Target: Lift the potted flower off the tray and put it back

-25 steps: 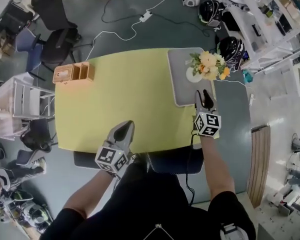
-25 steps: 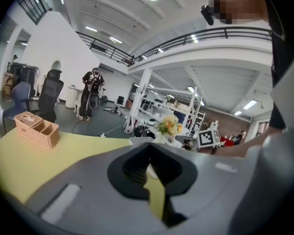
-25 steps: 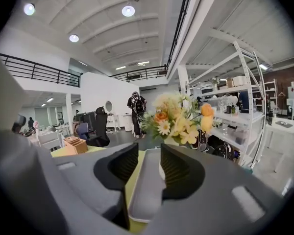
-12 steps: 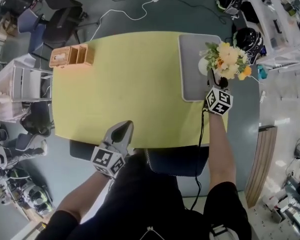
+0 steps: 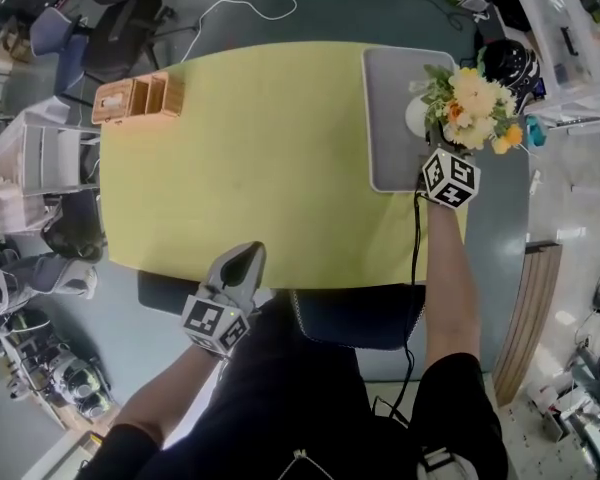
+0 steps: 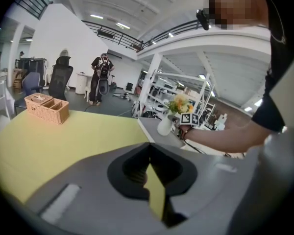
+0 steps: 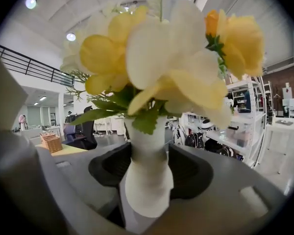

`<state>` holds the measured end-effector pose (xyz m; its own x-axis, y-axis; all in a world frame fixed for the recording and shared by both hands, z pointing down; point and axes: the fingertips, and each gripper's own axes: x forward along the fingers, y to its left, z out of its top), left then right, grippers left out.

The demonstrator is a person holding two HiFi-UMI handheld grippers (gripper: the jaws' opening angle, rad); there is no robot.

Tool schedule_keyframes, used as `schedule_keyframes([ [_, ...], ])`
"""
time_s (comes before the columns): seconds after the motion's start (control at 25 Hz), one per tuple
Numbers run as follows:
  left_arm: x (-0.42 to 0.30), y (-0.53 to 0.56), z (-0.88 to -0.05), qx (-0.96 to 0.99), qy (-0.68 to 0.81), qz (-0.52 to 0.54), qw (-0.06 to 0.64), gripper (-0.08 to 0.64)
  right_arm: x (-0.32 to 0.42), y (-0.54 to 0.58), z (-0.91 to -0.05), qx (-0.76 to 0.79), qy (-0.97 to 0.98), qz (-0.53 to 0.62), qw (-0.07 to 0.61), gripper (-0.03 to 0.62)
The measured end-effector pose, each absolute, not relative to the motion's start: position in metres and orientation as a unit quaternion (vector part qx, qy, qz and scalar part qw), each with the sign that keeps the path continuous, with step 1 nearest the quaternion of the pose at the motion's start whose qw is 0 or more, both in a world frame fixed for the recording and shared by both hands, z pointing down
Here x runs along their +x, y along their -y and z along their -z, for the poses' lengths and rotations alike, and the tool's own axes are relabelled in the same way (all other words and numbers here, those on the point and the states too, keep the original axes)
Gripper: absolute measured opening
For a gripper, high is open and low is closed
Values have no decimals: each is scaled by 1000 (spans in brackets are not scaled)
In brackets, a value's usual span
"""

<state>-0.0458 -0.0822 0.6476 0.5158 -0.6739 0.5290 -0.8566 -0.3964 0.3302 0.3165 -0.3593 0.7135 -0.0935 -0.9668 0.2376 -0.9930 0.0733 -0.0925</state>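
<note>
A white vase (image 5: 417,116) of yellow and orange flowers (image 5: 475,108) stands on the grey tray (image 5: 392,88) at the right end of the yellow table (image 5: 260,158). My right gripper (image 5: 432,140) reaches in from the near side. Its jaws have just been opening and stand wide, one on each side of the vase (image 7: 148,180), which is upright on the tray between them. My left gripper (image 5: 246,255) hangs by the table's near edge, far from the tray. Its jaws (image 6: 148,159) are shut and hold nothing. From there the vase (image 6: 165,125) shows in the distance.
A wicker basket (image 5: 140,100) sits at the table's far left corner. Office chairs (image 5: 120,18) and a white cable lie beyond the table. A white cart (image 5: 35,163) stands to the left, and shelves with helmets (image 5: 505,63) stand right of the tray. A person (image 6: 102,77) stands far off.
My right gripper has moved forward along the tray until its jaws stand around the vase. The left gripper has stayed by the table's near edge.
</note>
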Motion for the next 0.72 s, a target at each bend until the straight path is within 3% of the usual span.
schedule_keyframes([
  [0.04,-46,81,-648,819,467,-159,293,8,315,359,-713,671,731,-111,57,229],
  [0.72,-63,68,-609,821,487,-124,271,8,296,331,-658,654,746,-94,83,219],
])
